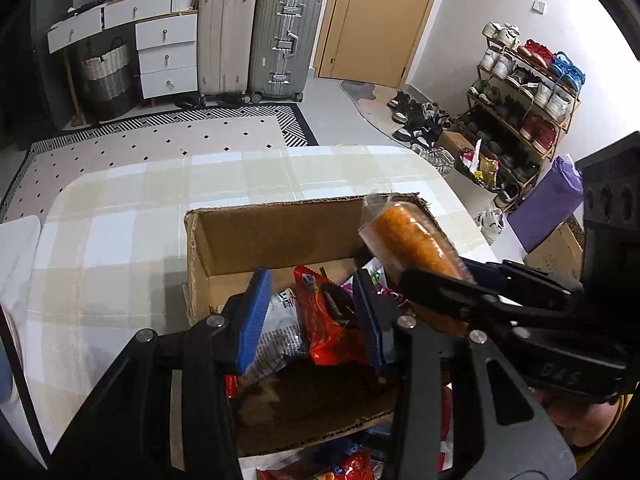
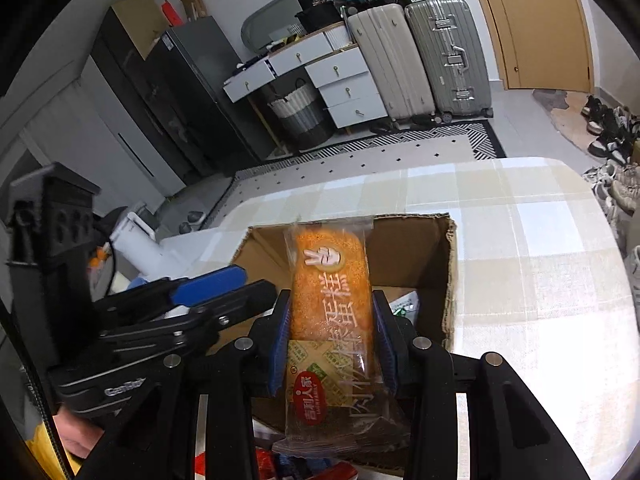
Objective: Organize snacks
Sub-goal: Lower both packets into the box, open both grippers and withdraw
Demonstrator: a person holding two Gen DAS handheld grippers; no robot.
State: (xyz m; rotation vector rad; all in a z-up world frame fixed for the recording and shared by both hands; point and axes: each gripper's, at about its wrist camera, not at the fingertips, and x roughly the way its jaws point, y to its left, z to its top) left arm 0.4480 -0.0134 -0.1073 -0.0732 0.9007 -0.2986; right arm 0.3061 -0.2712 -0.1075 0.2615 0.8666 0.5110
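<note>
Nearest to us, our right tongs (image 2: 331, 338) are clamped on a wrapped orange cake (image 2: 328, 300), the blue pads (image 2: 280, 340) pressing its two long sides. The cake is a long crumbly orange loaf in clear plastic, printed with white characters, a small white hand sign near its far end and a red round label near its near end. It hangs over the open cardboard box (image 2: 450, 280), its far end pointing at the box's back wall.

Our left tongs (image 1: 310, 312) are at their narrowest, and between the blue pads (image 1: 254, 312) we see a red snack packet (image 1: 324, 328); we cannot tell whether they press on it. That packet is crinkled and glossy, with a dark round biscuit pictured on it, and lies in the box beside a white printed packet (image 1: 280, 332).

The box stands on a tabletop (image 1: 120, 208) under a pale checked cloth. Beyond it lie a patterned rug (image 1: 160, 140), two suitcases (image 1: 256, 40), white drawers (image 1: 166, 56) and a shoe rack (image 1: 524, 108).
</note>
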